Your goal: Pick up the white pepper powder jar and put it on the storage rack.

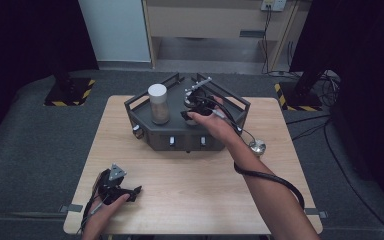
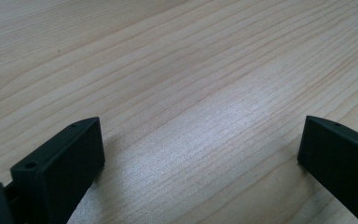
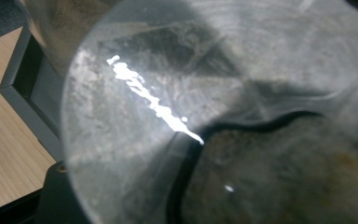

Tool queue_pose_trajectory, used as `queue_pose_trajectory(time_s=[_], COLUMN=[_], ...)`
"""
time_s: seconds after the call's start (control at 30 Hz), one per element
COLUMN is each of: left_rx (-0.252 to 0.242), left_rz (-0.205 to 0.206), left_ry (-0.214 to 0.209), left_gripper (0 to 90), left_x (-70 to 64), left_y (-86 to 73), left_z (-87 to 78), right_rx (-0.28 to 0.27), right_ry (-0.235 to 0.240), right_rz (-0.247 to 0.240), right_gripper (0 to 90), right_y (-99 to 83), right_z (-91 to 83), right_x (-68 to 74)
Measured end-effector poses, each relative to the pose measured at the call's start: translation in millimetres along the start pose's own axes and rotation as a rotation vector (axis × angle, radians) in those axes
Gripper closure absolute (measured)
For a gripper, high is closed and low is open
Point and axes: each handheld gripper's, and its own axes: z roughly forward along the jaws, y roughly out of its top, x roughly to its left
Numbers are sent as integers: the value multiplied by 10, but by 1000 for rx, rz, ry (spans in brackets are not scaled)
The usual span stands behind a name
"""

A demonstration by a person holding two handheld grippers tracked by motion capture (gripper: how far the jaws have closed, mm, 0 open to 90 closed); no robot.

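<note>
Pale wooden table [image 1: 190, 190] carries a dark grey angular metal tray [image 1: 152, 134] at upper centre of the high view. We place the right gripper [image 1: 196, 107] over a clear glass jar [image 3: 242, 107] inside the tray; its jaw state cannot be determined. We rest the left gripper [image 1: 115, 187] at lower left, jaws spread wide, pinching nothing.

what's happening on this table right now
A person works at a wooden table with a gripper in each hand. The right gripper is up on the dark grey tray-like machine, pressed close against a clear jar; whether its jaws grip it can't be told. A second jar with a white lid stands to its left. The left gripper rests open on the table, idle.
</note>
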Motion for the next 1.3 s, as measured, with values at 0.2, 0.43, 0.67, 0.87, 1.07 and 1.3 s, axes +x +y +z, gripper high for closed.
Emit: queue_pose_trajectory(time_s=[0.2,0.43,0.67,0.87,1.07,1.3], left_rx=[3,4,3,3,3,3], left_rz=[4,4,4,4,4,4], left_ry=[0,0,0,0,0,0], left_gripper=[0,0,0,0,0,0], left_x=[3,3,3,3,2,2], left_y=[5,5,5,5,5,5], left_z=[-2,-3,-2,-2,-2,-2], right_rx=[3,9,20,9,-4,-10], right_ry=[-6,0,7,13,18,23], right_rz=[7,6,17,26,37,50], right_gripper=[308,308,308,308,308,306], right_y=[-7,-23,-22,-37,-72,-95], right_z=[53,116,180,204,202,209], right_x=[-22,-12,7,-12,-29,-43])
